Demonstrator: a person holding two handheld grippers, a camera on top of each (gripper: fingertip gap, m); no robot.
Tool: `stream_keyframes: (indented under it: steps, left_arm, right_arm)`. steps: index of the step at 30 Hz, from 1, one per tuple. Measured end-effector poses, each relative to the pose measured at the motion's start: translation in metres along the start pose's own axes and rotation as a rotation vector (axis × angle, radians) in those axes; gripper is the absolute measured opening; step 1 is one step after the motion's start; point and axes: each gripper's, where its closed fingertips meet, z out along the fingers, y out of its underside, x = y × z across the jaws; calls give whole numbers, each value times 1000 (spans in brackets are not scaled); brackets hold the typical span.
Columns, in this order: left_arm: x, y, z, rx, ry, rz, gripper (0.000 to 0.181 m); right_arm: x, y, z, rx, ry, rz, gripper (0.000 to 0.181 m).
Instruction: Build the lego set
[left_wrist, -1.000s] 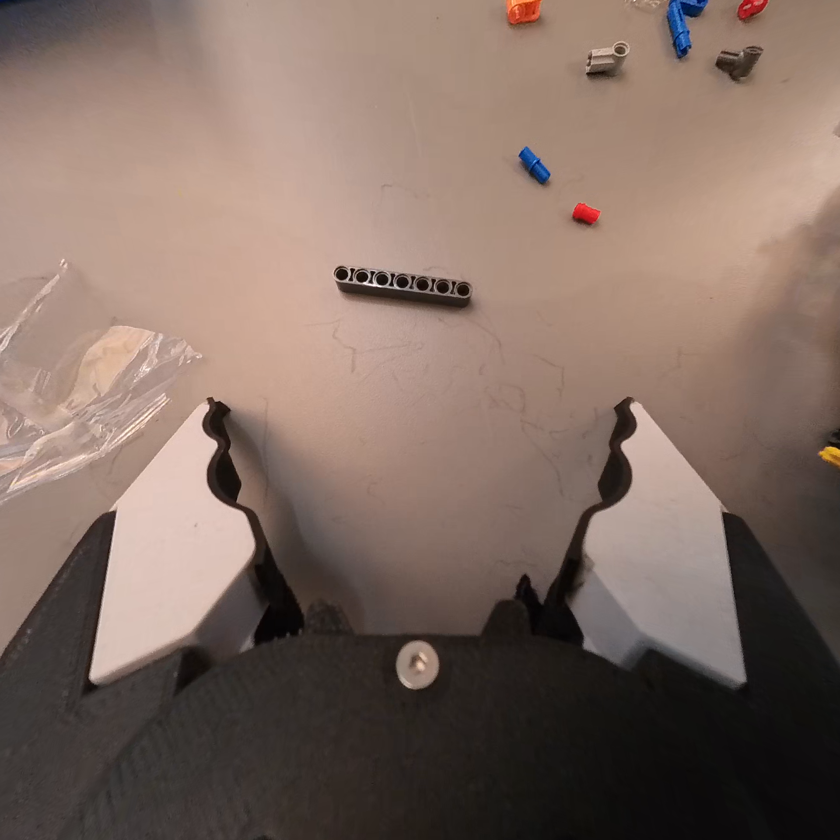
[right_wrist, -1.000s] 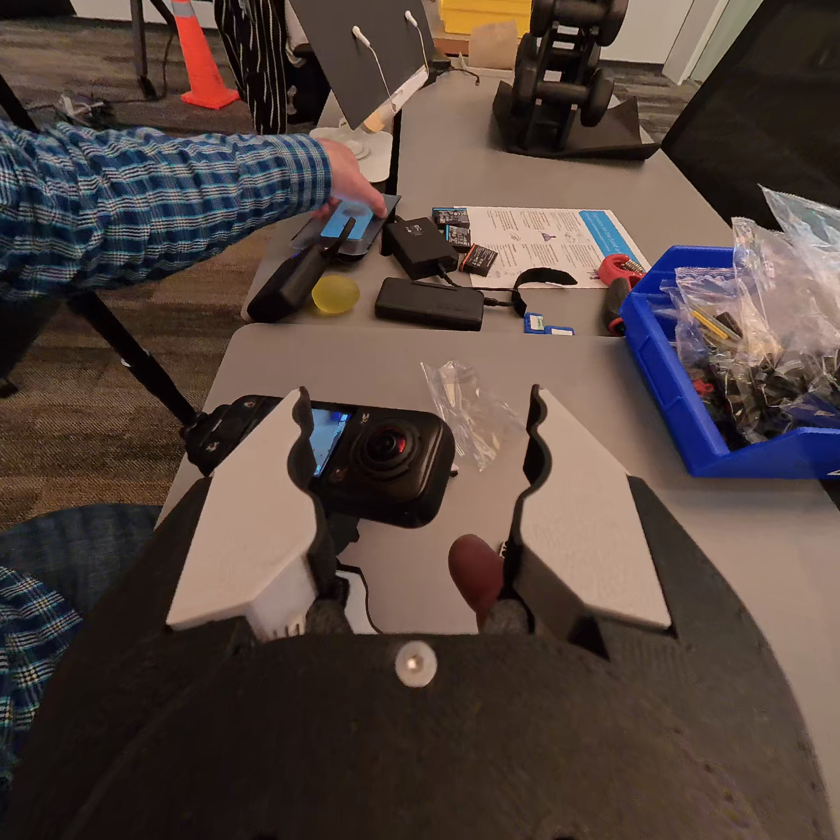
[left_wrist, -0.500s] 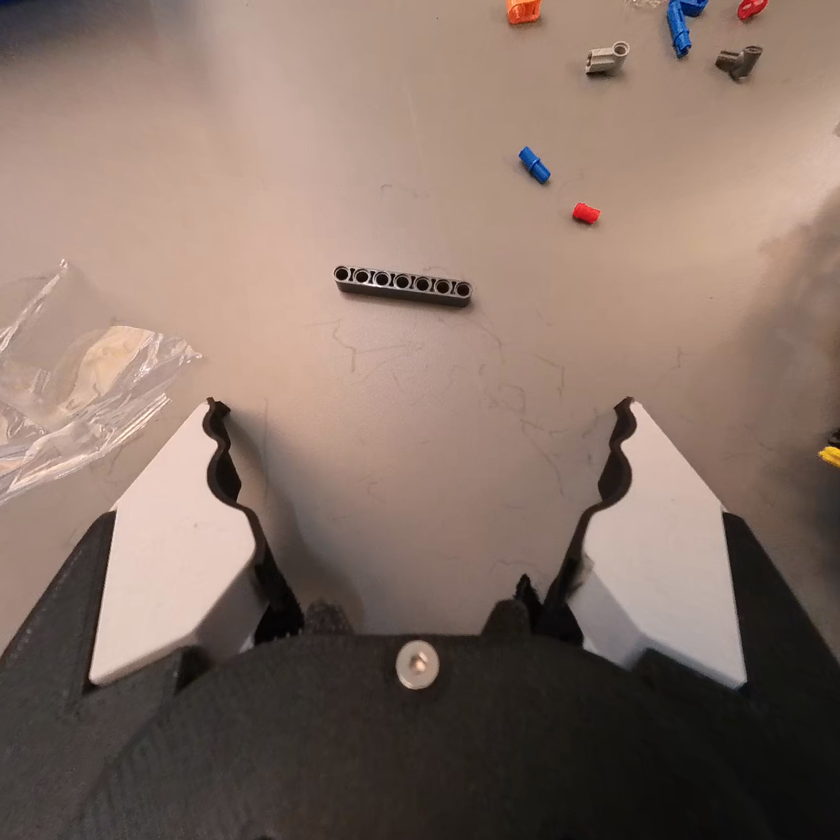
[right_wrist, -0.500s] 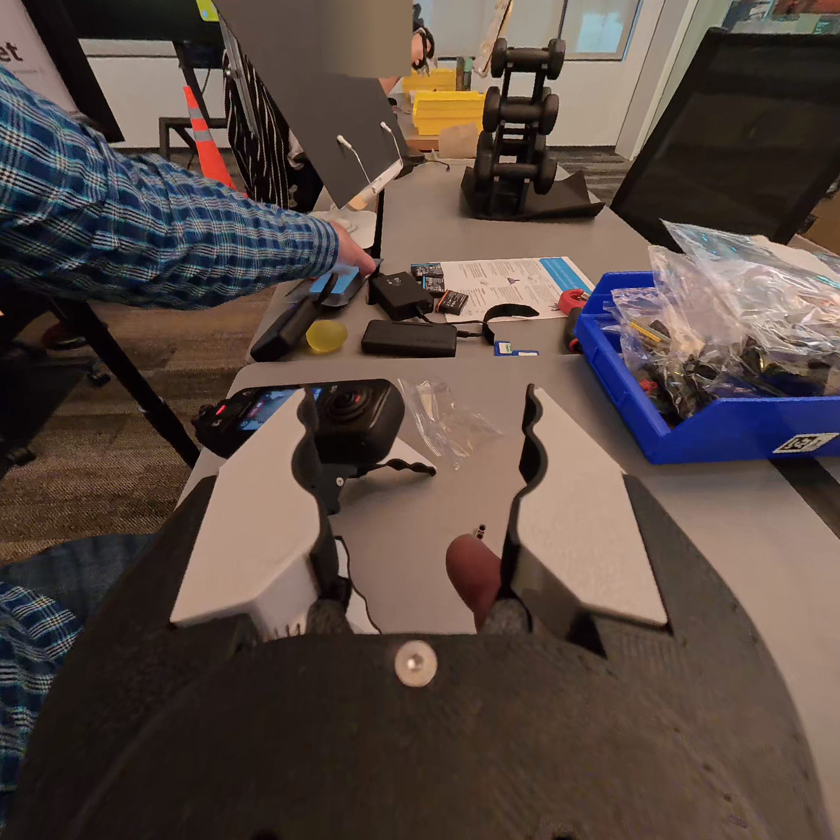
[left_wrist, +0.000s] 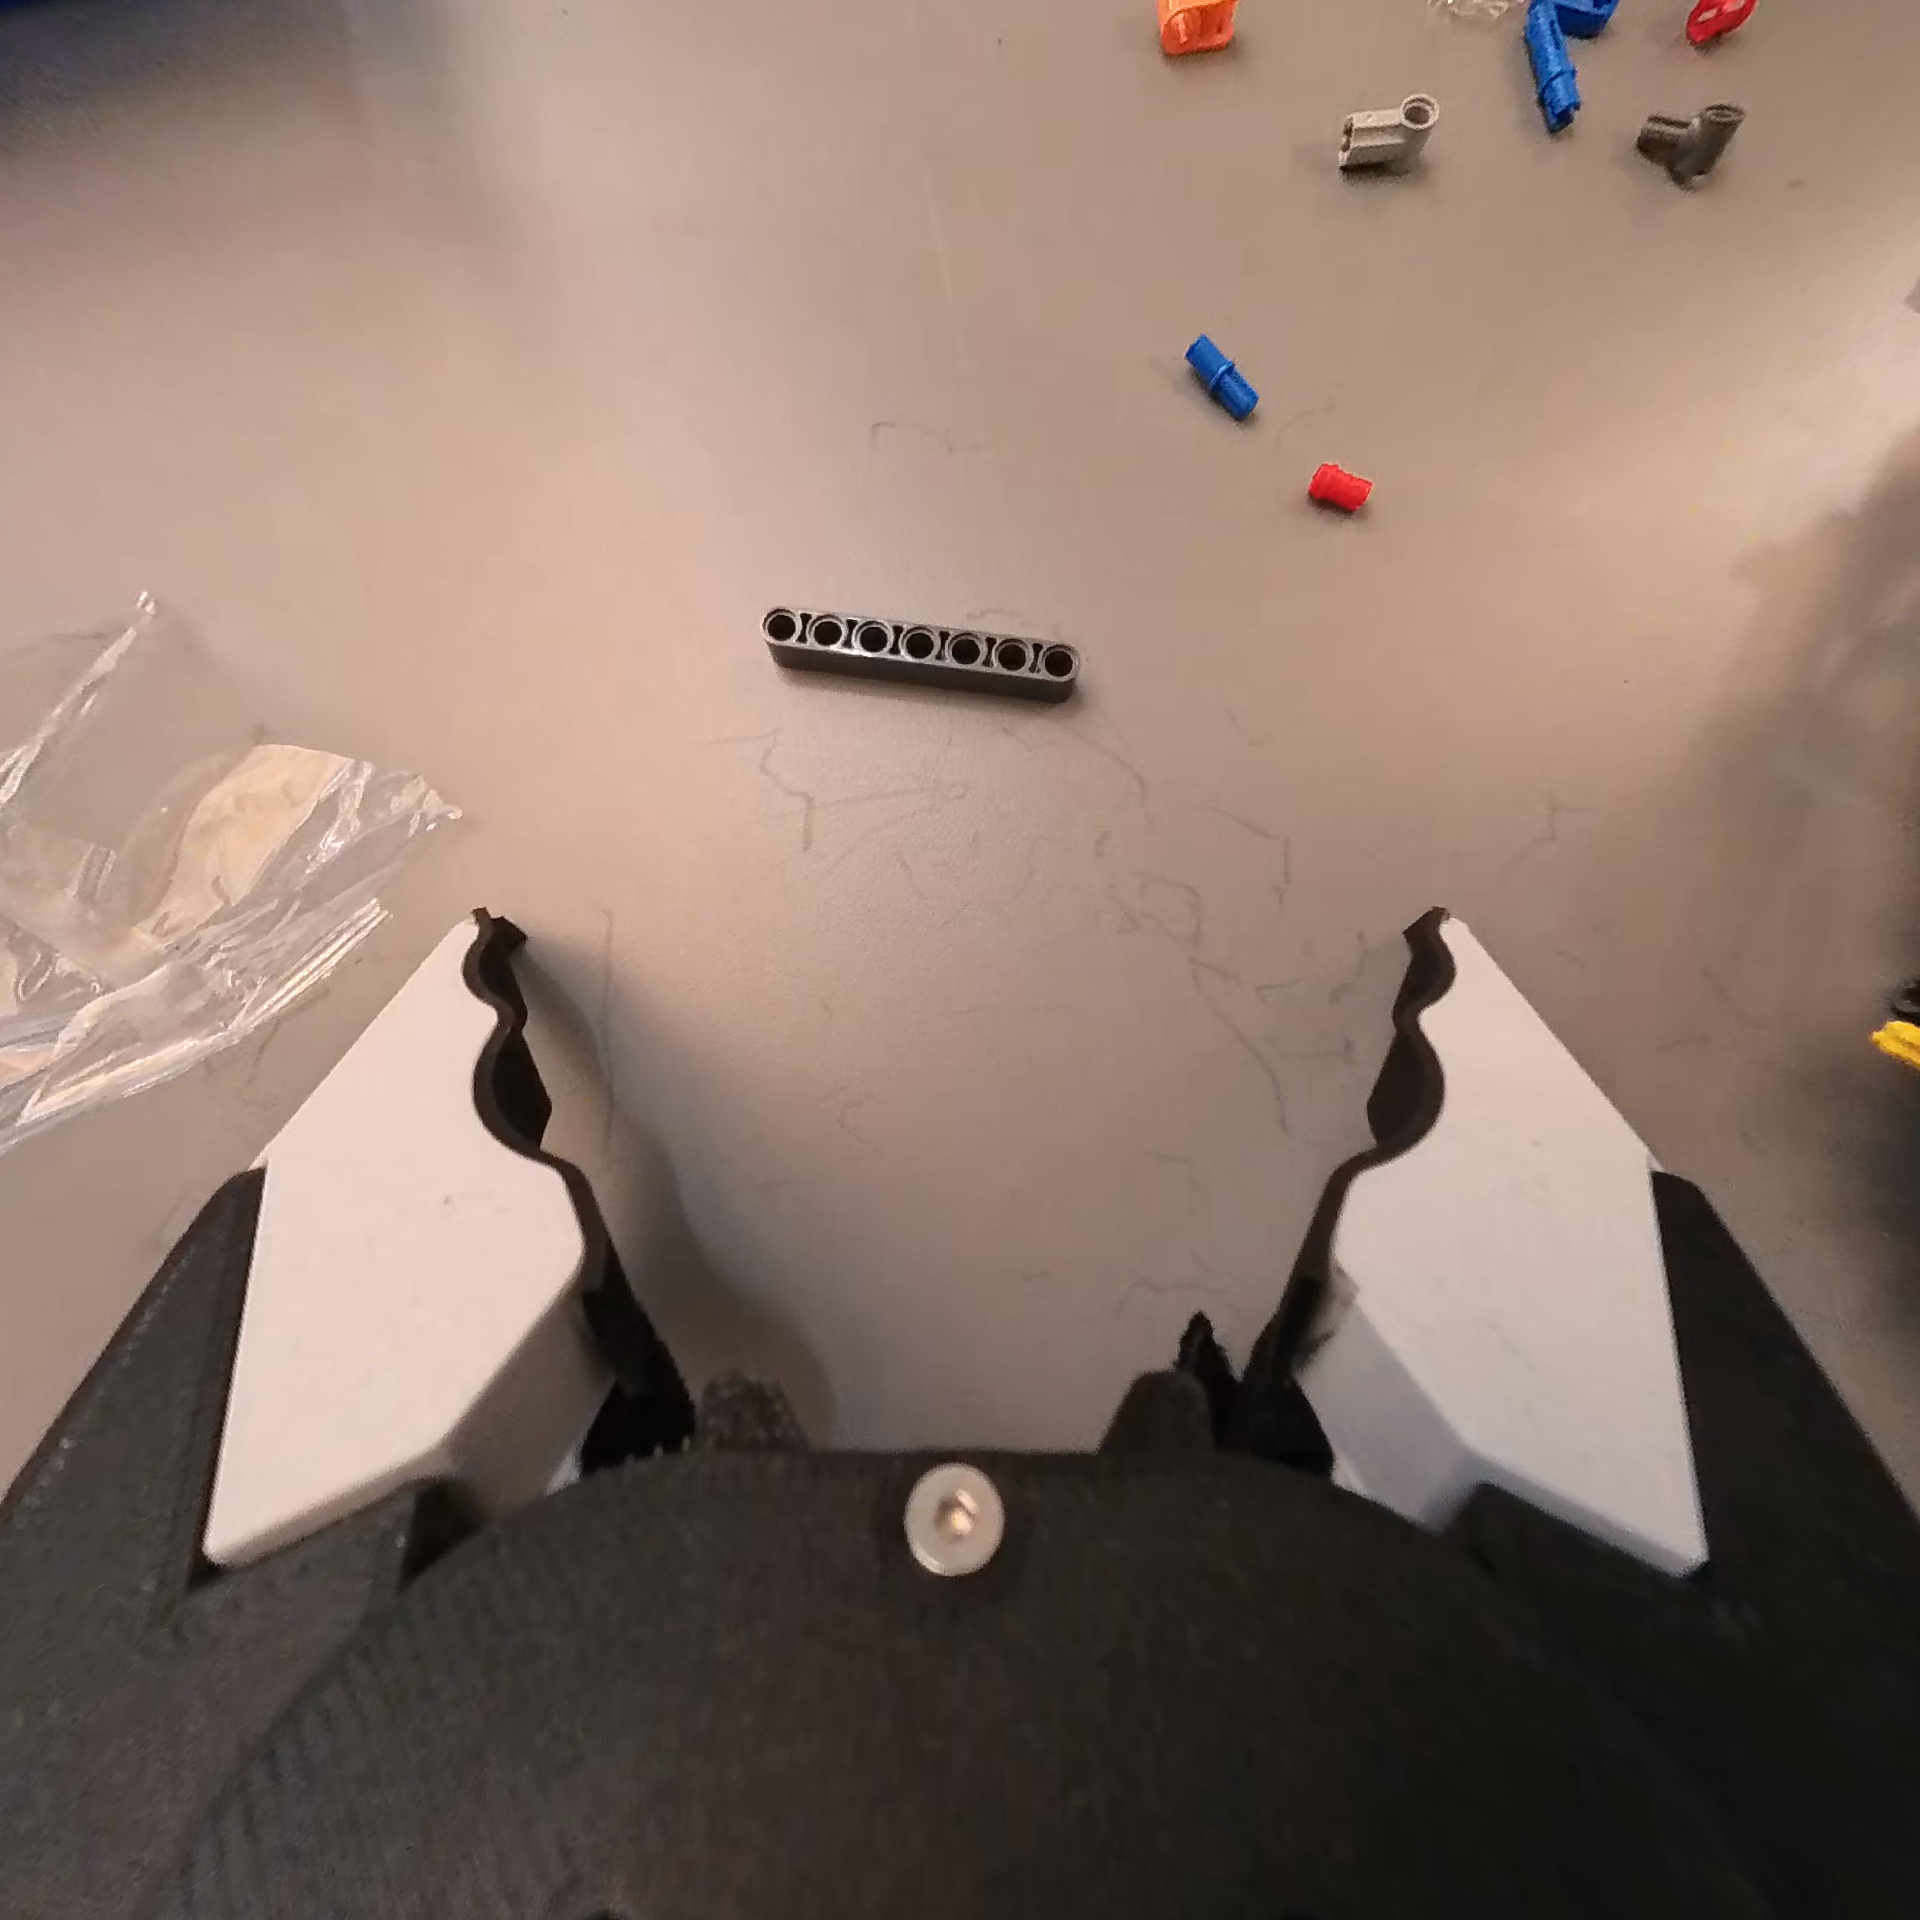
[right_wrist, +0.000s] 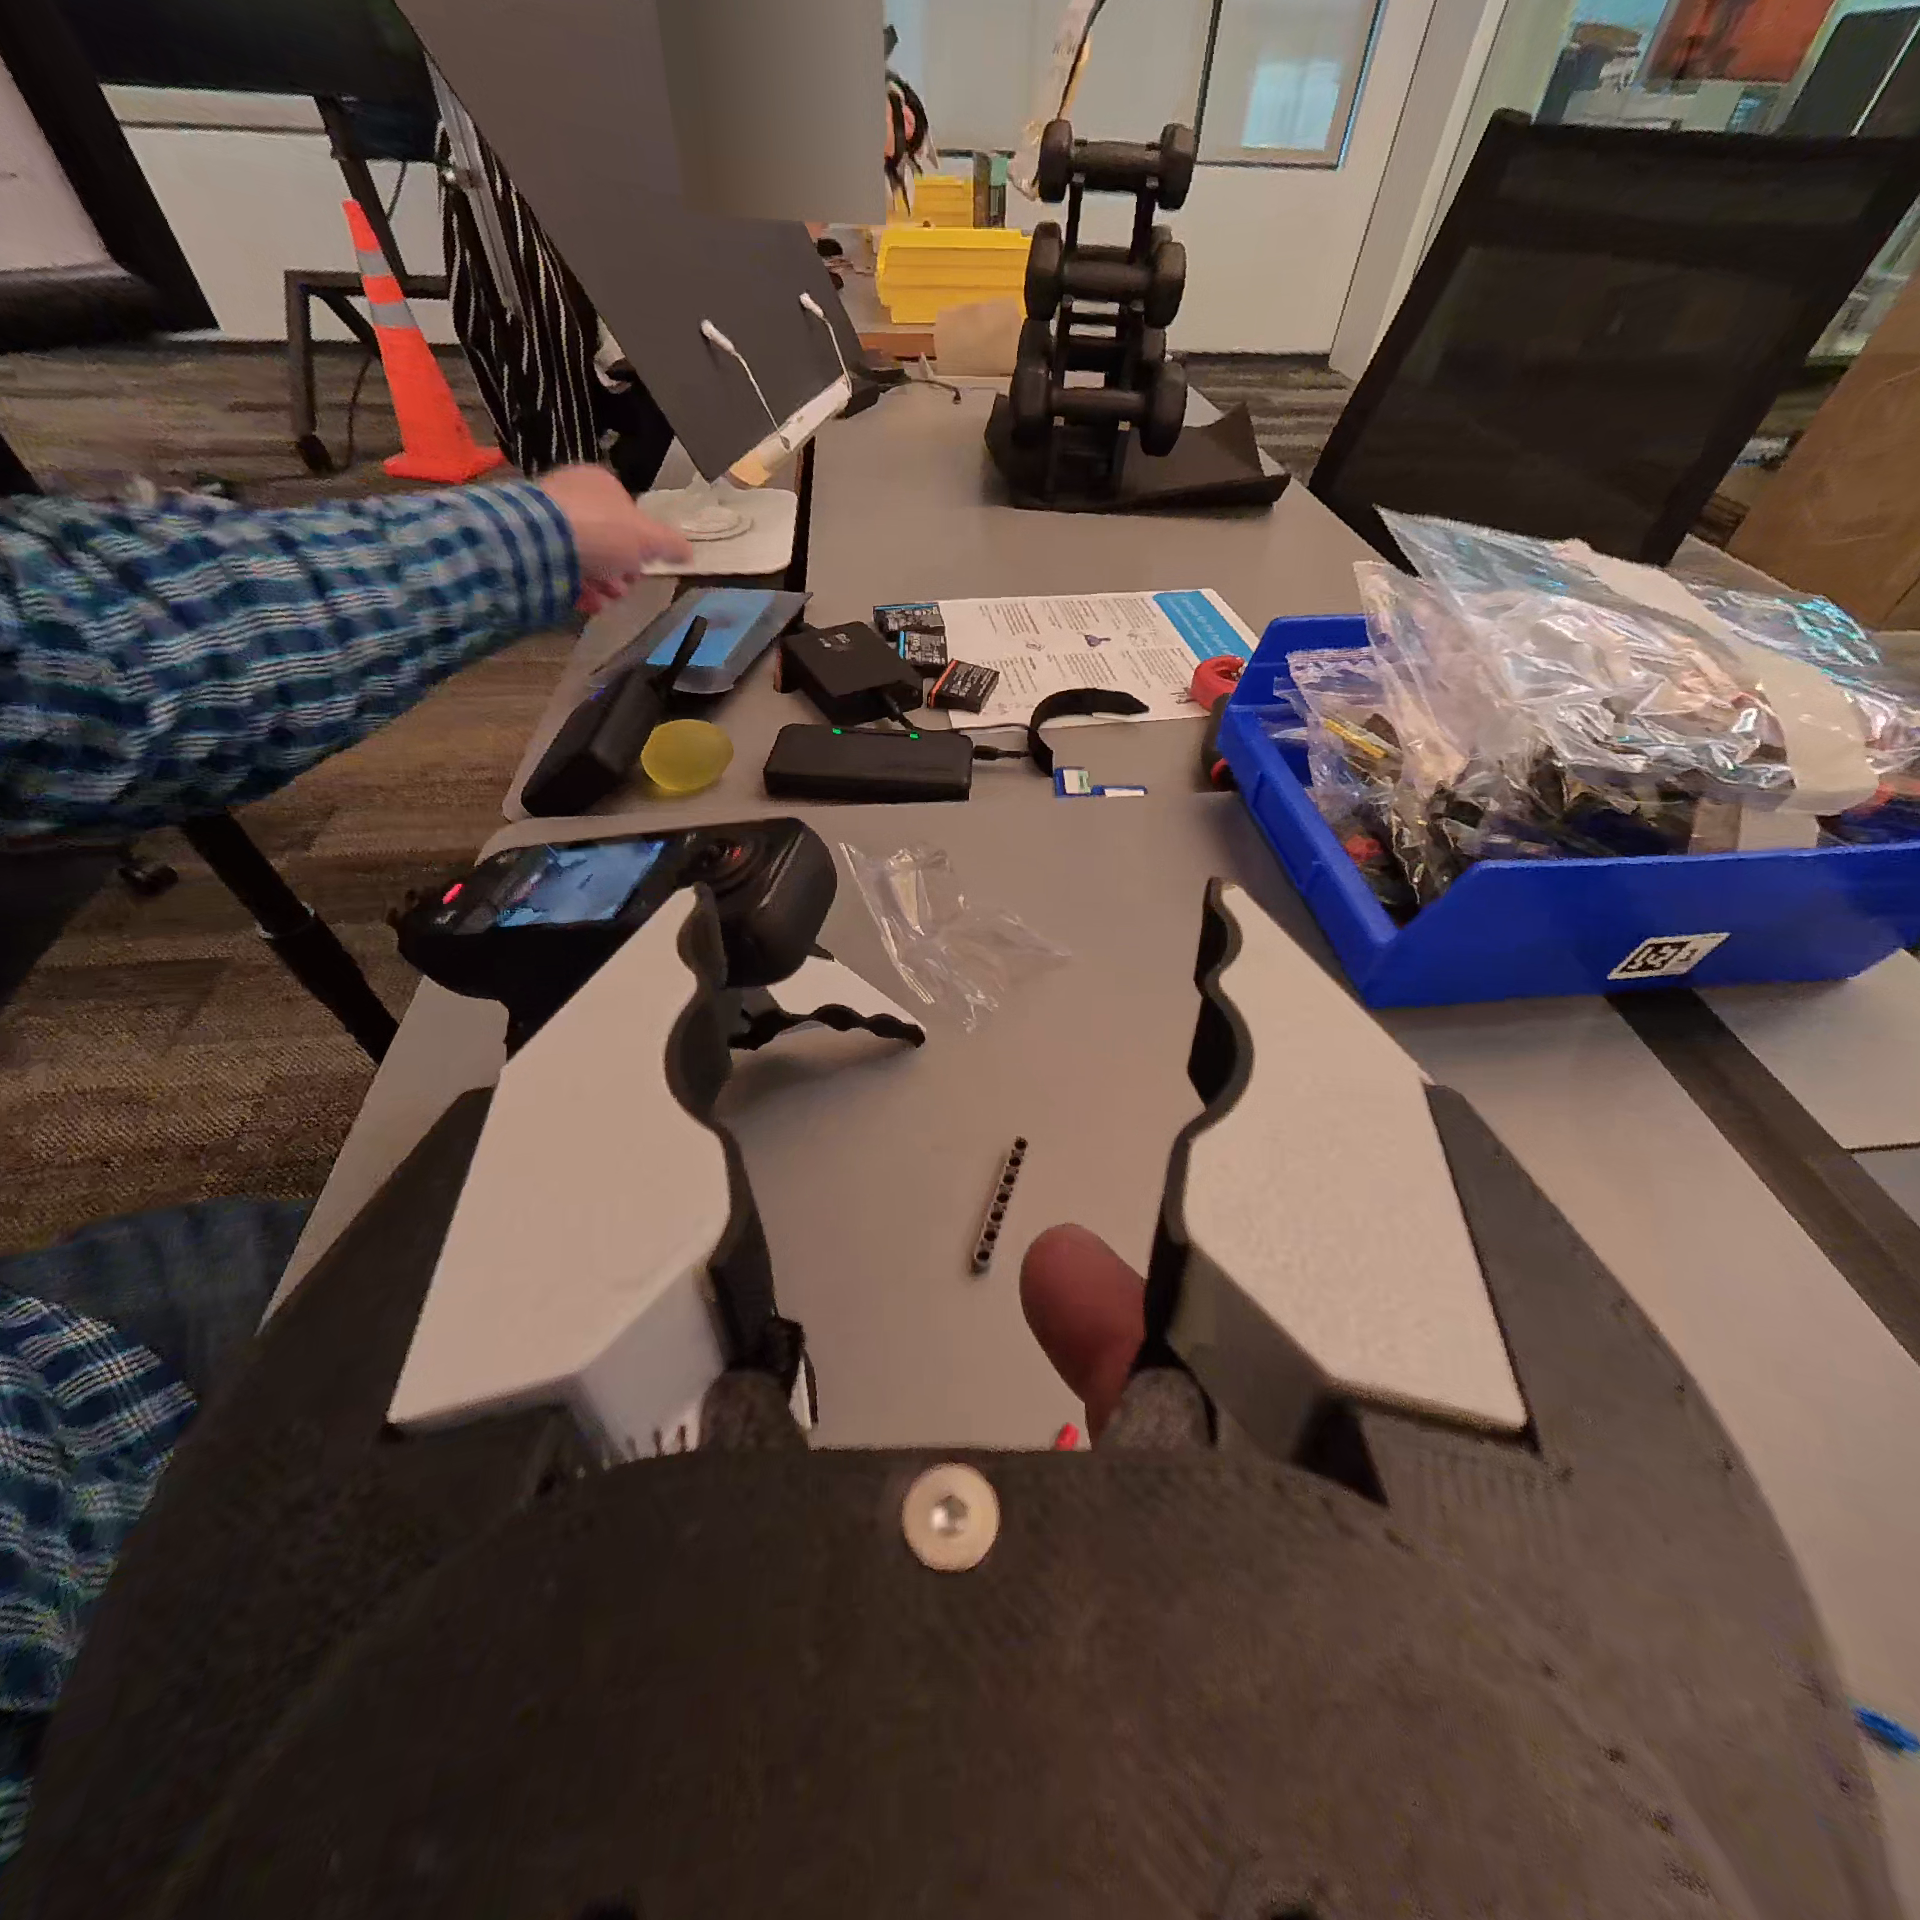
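A dark grey beam with several holes (left_wrist: 921, 656) lies flat on the grey table, ahead of my left gripper (left_wrist: 961, 920), which is open, empty and low over the table. The beam also shows in the right wrist view (right_wrist: 1000, 1203), between the fingers of my right gripper (right_wrist: 956, 899), which is open, empty and held above the table. A blue pin (left_wrist: 1221, 377) and a red bush (left_wrist: 1339, 487) lie to the beam's far right. More small parts lie at the far edge: orange (left_wrist: 1197, 23), light grey (left_wrist: 1387, 131), blue (left_wrist: 1550, 62), dark grey (left_wrist: 1688, 137).
A crumpled clear bag (left_wrist: 156, 883) lies left of my left gripper. The right wrist view shows the left gripper with its camera (right_wrist: 623, 914), a clear bag (right_wrist: 940, 930), a blue bin of bagged parts (right_wrist: 1538, 914), and a person's plaid sleeve (right_wrist: 270, 644) over a second table. Spacing between my two grippers at the tips: around 20 cm. The red bush (left_wrist: 1339, 487) is about 8 cm from my left fingertips and 20 cm from my right. My left tips are roughly 10 cm from the blue pin (left_wrist: 1221, 377).
My right gripper has tilted up and drawn back, so the beam now shows between its fingers. The person's hand has lifted off the tablet. My left gripper has not moved.
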Motion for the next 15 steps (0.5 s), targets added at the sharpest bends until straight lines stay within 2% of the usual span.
stream_keyframes:
  steps: [6, 10, 15]
  left_arm:
    - [0, 0, 0, 0, 0, 0, 158]
    - [0, 0, 0, 0, 0, 0, 158]
    - [0, 0, 0, 0, 0, 0, 158]
  right_arm:
    - [0, -1, -15, -63, 40, -74, 94]
    - [7, -8, -49, -74, 108, -92, 94]
    - [14, 7, -101, -156, 196, -113, 92]
